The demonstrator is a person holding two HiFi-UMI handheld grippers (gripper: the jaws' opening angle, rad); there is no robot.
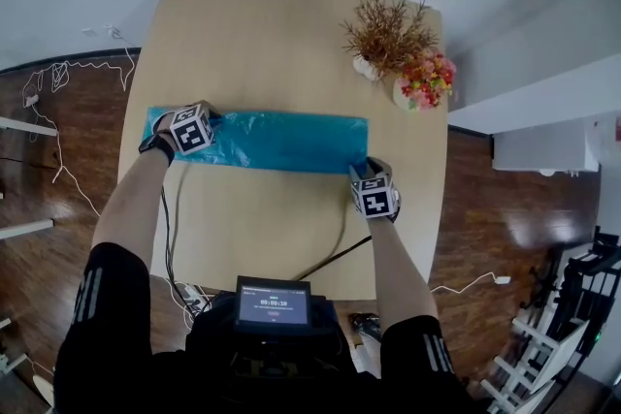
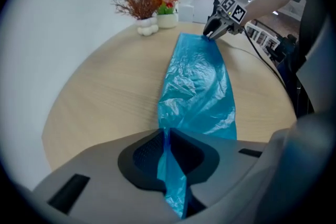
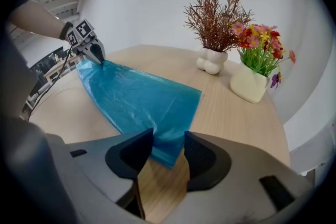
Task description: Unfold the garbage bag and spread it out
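Note:
A blue garbage bag (image 1: 281,141) lies as a long flat strip across the wooden table (image 1: 272,24). My left gripper (image 1: 191,129) is at the strip's left end, pointing steeply down. In the left gripper view it (image 2: 167,134) is shut on the bag (image 2: 197,86), with a fold of blue film pinched between its pads. My right gripper (image 1: 371,177) stands at the strip's right near corner. Its jaws (image 3: 168,141) stand apart, and the bag's corner (image 3: 165,144) lies on the table between them without the pads pressing on it.
A white vase of dried twigs (image 1: 367,66) and a pot of red and yellow flowers (image 1: 412,92) stand at the table's far right. A black cable (image 1: 335,247) runs over the near edge. Wooden floor with loose cables surrounds the table.

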